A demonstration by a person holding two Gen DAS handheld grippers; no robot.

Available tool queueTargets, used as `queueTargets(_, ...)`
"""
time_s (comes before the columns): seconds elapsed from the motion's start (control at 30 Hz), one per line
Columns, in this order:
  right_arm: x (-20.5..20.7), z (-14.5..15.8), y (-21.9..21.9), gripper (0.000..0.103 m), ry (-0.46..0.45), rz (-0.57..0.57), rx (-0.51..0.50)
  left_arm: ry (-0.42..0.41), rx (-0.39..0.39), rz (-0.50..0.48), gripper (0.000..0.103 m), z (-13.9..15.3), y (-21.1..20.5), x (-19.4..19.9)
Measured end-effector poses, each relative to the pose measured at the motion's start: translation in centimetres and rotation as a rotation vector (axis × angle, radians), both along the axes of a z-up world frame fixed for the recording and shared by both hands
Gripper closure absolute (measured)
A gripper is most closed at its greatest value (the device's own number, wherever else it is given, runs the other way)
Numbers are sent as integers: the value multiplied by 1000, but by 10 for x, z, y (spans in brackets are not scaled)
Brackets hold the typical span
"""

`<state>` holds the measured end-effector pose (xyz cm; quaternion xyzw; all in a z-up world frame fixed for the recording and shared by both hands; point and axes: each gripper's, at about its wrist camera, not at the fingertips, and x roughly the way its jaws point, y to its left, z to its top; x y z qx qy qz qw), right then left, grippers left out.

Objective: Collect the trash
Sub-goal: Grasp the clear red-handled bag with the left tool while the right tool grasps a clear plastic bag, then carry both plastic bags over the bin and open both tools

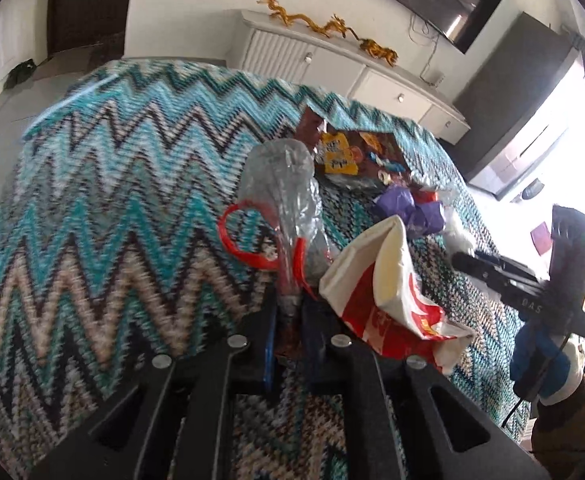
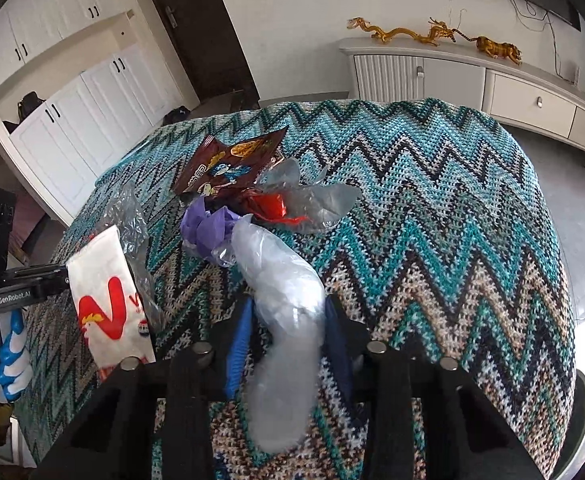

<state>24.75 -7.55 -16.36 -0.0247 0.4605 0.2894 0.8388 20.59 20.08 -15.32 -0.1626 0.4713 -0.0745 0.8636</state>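
The left gripper (image 1: 288, 312) has its jaws clenched on the neck of a clear plastic bag with red handles (image 1: 280, 200), held up over the desk (image 1: 112, 200), which is covered with a zigzag cloth. A red and white paper bag (image 1: 384, 300) leans against this gripper, but I cannot tell if it is gripped too. The right gripper (image 2: 288, 320) has its jaws around a crumpled clear plastic wrap (image 2: 280, 292), and they seem to be pressing its sides. The other trash, a purple wrapper (image 2: 208, 228), a red foil piece (image 2: 270, 208) and a brown snack packet (image 2: 228, 164), lies in a heap near the middle of the desk, toward the far edge. The wrap is soft and slippery, so it may slide out when lifted. The paper bag may fall if the left gripper tilts.
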Motion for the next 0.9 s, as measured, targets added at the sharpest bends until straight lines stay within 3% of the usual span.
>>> queueTargets(0.47, -71, 30, -40, 72, -41, -73, 61, -132, -1, 69, 94, 59, 25, -64)
queueTargets(0.77, -135, 68, -73, 72, -126, -114, 103, -211, 4, 83, 94, 101, 35, -118)
queueTargets(0.9, -156, 82, -93, 72, -167, -149, 132, -241, 20, 61, 94, 120, 21, -135)
